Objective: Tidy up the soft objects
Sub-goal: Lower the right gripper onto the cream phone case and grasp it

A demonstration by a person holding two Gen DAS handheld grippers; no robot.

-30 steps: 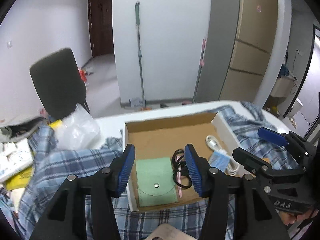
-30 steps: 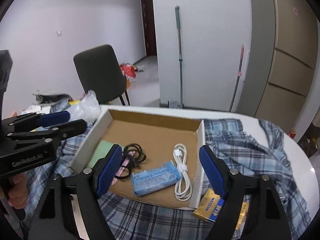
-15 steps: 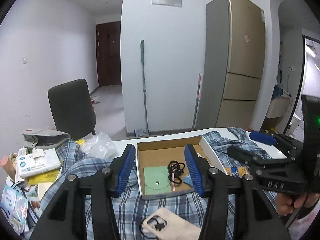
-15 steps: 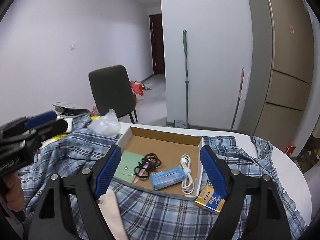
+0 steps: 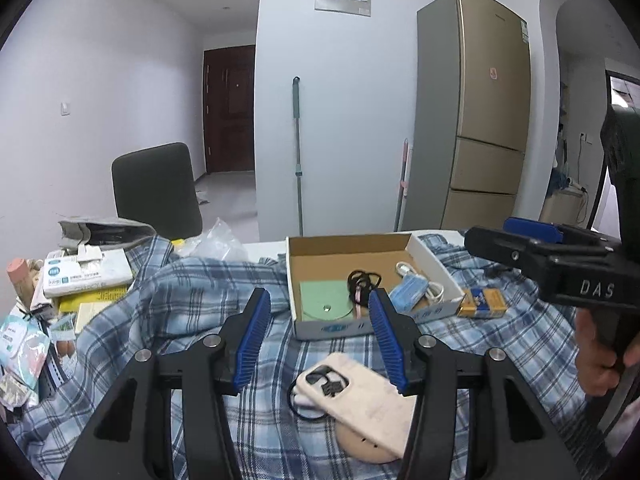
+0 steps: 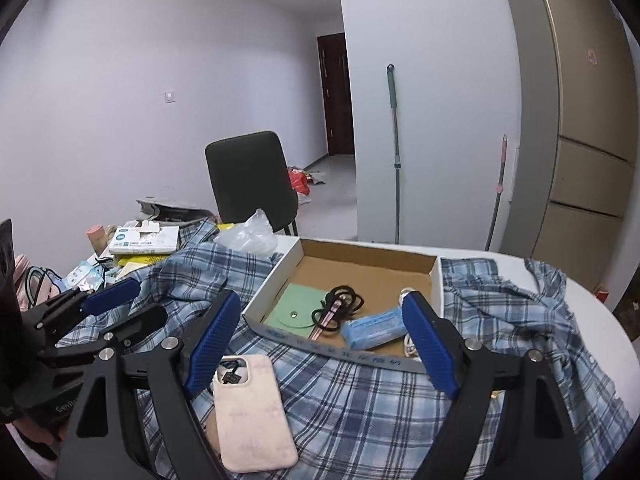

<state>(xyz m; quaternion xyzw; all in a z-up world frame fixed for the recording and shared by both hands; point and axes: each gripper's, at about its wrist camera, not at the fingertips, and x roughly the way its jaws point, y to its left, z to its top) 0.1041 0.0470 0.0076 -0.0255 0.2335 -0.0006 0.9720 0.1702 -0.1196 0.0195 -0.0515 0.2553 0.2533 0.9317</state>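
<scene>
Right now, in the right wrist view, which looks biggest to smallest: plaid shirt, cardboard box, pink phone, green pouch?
1. plaid shirt
2. cardboard box
3. pink phone, though nearness to the camera enlarges it
4. green pouch

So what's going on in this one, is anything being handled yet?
Not yet. A person holds two hand-held grippers, and both the left hand-held gripper and the right hand-held gripper are open and empty above the blue plaid shirt spread over the table. The shallow cardboard box lies on the shirt and already holds small items. A pale pink phone lies nearest the grippers.
</scene>
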